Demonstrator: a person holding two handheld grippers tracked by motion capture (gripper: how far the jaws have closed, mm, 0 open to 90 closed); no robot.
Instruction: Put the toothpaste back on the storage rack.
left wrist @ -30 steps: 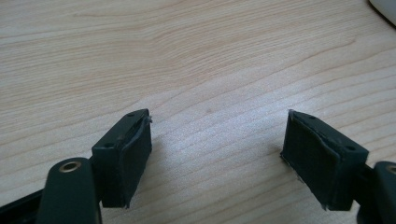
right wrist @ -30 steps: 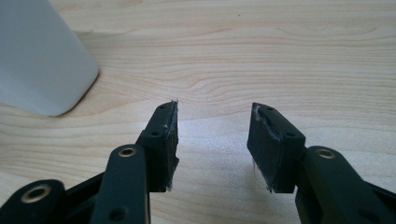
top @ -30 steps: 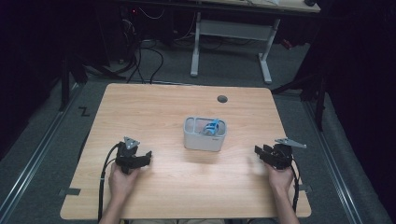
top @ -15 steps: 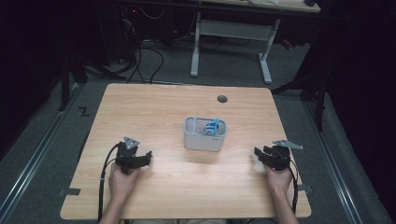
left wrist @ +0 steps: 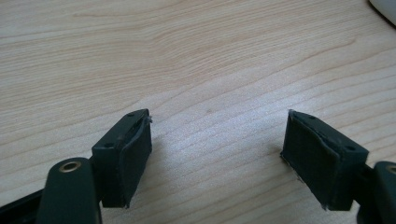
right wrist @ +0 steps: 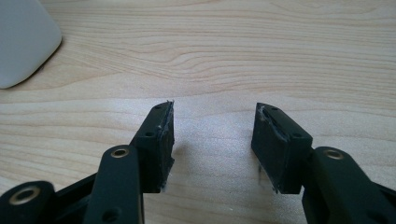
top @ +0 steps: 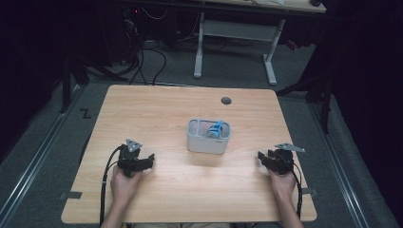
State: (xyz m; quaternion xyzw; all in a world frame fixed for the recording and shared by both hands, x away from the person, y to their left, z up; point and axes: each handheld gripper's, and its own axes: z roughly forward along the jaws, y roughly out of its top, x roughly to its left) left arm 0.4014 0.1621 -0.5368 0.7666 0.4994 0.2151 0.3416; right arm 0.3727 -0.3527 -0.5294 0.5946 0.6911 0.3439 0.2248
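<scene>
While upright: bin [top: 208, 141] (blue item [top: 216, 128] inside)

Colour-wise: light wood-grain table [top: 161, 114], pale grey-white bin [top: 208, 137] ahead of both claws with something bright blue [top: 216, 128] inside. Left gripper [top: 151, 161] and right gripper [top: 260, 155] are black, with black pads [left wrist: 133, 156] and brass-coloured rivets [right wrist: 120, 152] behind them.

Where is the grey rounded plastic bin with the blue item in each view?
High view: grey rounded plastic bin at table centre, between both grippers.
Left gripper view: its pale corner at top right edge.
Right gripper view: its pale side at upper left.
Shared landmark: light wooden tabletop.
</scene>
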